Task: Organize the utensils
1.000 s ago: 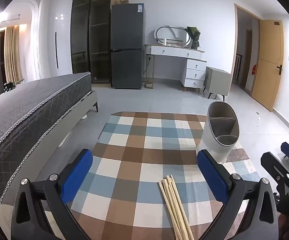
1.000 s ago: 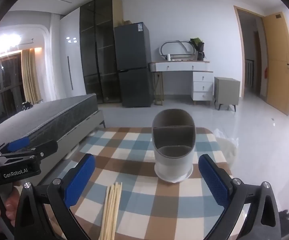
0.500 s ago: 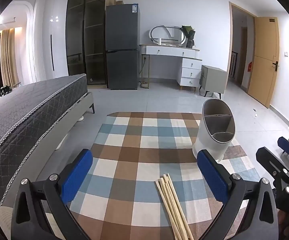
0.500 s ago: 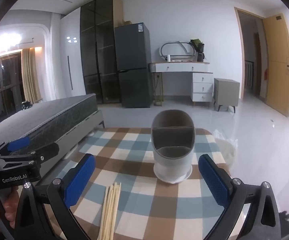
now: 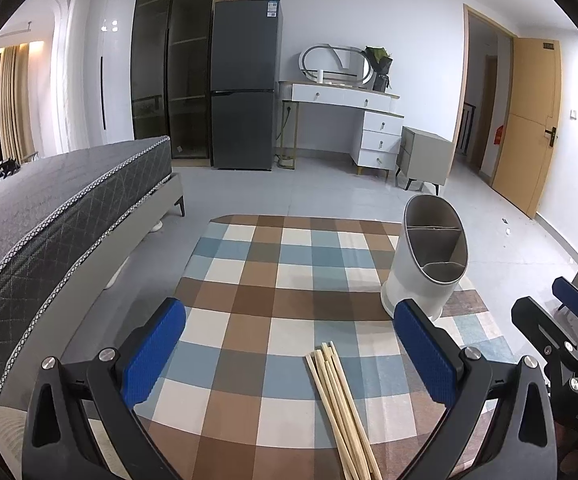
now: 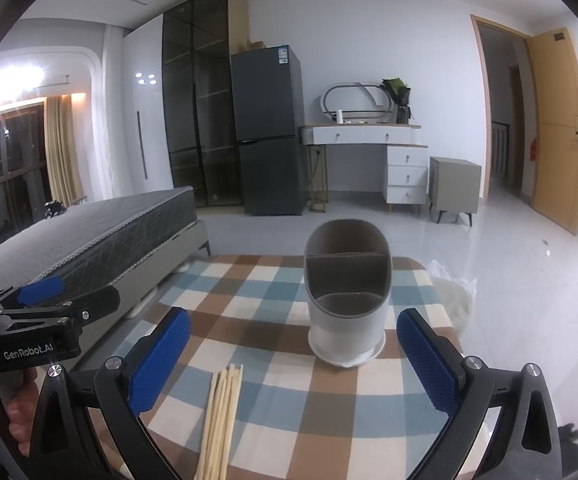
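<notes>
Nearest me, my left tongs (image 5: 289, 350) hang released, blue pads spread wide with nothing between them, and my right tongs (image 6: 293, 354) are just the same, wide apart and empty. Compared with a second ago, my left view has dropped and eased back a little: the bundle of pale wooden chopsticks (image 5: 339, 404) now lies a touch higher in that view and more squarely between my left pads, while my right view has hardly shifted at all. The chopsticks lie flat on the blue, brown and cream checked tablecloth (image 5: 289, 280), tips pointing away from me, left of centre in the right view (image 6: 221, 416). Beyond them, well apart from the bundle, stands the white oval utensil holder with grey-lined compartments (image 6: 347, 296), upright near the far right edge of the cloth; every compartment I can see is empty. So nothing is sorted yet. I judge my left tongs are lining up for the first pick, and the next move calls for lowering onto the bundle and closing.
</notes>
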